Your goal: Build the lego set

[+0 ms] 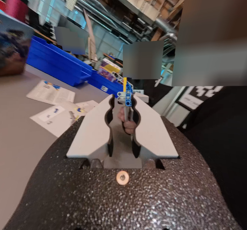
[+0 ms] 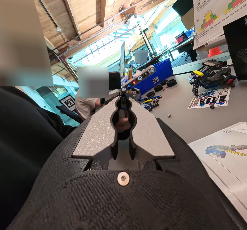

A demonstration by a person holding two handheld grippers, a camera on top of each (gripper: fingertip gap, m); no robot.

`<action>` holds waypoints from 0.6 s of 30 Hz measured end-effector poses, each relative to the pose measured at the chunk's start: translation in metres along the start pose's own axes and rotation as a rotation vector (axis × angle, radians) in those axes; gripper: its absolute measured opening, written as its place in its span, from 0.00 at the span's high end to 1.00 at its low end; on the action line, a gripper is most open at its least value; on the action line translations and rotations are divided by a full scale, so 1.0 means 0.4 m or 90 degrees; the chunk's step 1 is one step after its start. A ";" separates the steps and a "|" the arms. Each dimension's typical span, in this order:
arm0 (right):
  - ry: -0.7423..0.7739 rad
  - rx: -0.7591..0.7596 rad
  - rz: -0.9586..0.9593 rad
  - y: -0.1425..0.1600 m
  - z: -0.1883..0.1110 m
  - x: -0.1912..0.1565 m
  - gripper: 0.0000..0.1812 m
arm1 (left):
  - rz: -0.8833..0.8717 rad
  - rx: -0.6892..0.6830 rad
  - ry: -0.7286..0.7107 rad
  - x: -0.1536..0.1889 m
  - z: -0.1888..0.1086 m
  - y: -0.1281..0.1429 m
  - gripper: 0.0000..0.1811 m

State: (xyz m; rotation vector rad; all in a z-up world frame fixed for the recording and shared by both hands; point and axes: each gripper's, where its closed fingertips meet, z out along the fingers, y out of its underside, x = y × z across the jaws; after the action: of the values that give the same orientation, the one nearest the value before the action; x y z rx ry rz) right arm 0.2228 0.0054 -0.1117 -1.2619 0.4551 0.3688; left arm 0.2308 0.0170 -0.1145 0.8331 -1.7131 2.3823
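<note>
A small Lego sub-assembly is held up in the air between both grippers. In the left wrist view my left gripper [image 1: 123, 98] is shut on its blue beam [image 1: 128, 96]; a yellow axle [image 1: 125, 83] and a grey holed beam [image 1: 117, 75] stick out beyond. In the right wrist view my right gripper [image 2: 123, 98] is shut on the assembly's black-and-blue beam [image 2: 123, 100]; the grey holed beam [image 2: 140, 76] and yellow axle [image 2: 130, 73] rise past the tips. A hand [image 1: 128, 126] shows through the finger gap.
On the grey table [image 2: 180, 110] are a partly built blue-and-black car [image 2: 211, 75], black tyres [image 2: 167, 83], loose pieces [image 2: 151, 102], a sticker sheet [image 2: 209, 99] and an open instruction booklet [image 2: 220, 150]. Blue bins [image 1: 57, 58] and paper sheets [image 1: 52, 94] lie on the left. People sit behind. Left and right tips are no more than a few centimetres apart. The partly built blue-and-black car [image 2: 211, 75] sits 25 centimetres or so from the ends of my left fingers.
</note>
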 end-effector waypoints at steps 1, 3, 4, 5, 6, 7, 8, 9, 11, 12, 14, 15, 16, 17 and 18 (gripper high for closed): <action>0.001 0.009 0.006 -0.004 0.000 0.001 0.97 | 0.046 -0.004 -0.027 -0.004 -0.001 -0.007 0.84; 0.007 0.037 0.028 -0.016 -0.001 0.006 0.97 | 0.161 -0.011 -0.067 0.001 -0.004 -0.021 0.78; 0.008 0.065 0.049 -0.030 -0.004 0.010 0.97 | 0.229 -0.018 -0.089 0.005 -0.006 -0.026 0.75; 0.003 0.096 0.074 -0.044 -0.007 0.012 0.97 | 0.304 -0.026 -0.115 0.010 -0.007 -0.030 0.70; -0.010 0.122 0.102 -0.055 -0.009 0.011 0.97 | 0.380 -0.034 -0.138 0.018 -0.007 -0.033 0.68; -0.025 0.144 0.127 -0.062 -0.010 0.009 0.97 | 0.454 -0.046 -0.159 0.027 -0.005 -0.034 0.68; -0.044 0.164 0.150 -0.067 -0.009 0.004 0.97 | 0.522 -0.064 -0.179 0.033 0.000 -0.032 0.69; -0.062 0.180 0.171 -0.070 -0.006 -0.002 0.97 | 0.584 -0.087 -0.195 0.039 0.007 -0.028 0.68; -0.102 0.211 0.213 -0.075 0.000 -0.013 0.97 | 0.691 -0.124 -0.244 0.040 0.020 -0.030 0.69; -0.121 0.225 0.230 -0.077 0.002 -0.019 0.97 | 0.733 -0.129 -0.259 0.045 0.026 -0.035 0.69; -0.150 0.242 0.257 -0.079 0.007 -0.029 0.97 | 0.779 -0.123 -0.284 0.055 0.035 -0.050 0.69; -0.161 0.249 0.265 -0.081 0.009 -0.035 0.97 | 0.792 -0.123 -0.296 0.055 0.037 -0.055 0.70; -0.174 0.254 0.274 -0.082 0.010 -0.041 0.97 | 0.803 -0.128 -0.305 0.054 0.039 -0.057 0.70; -0.183 0.257 0.283 -0.084 0.011 -0.045 0.97 | 0.813 -0.134 -0.314 0.051 0.039 -0.058 0.70; -0.185 0.260 0.290 -0.084 0.013 -0.047 0.97 | 0.826 -0.139 -0.318 0.050 0.040 -0.057 0.70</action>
State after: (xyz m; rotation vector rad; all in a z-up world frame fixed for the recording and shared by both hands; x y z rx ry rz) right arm 0.2243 0.0011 -0.0730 -0.6849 0.5345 0.7908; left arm 0.2284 0.0062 -0.0821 0.2399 -3.4213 2.5328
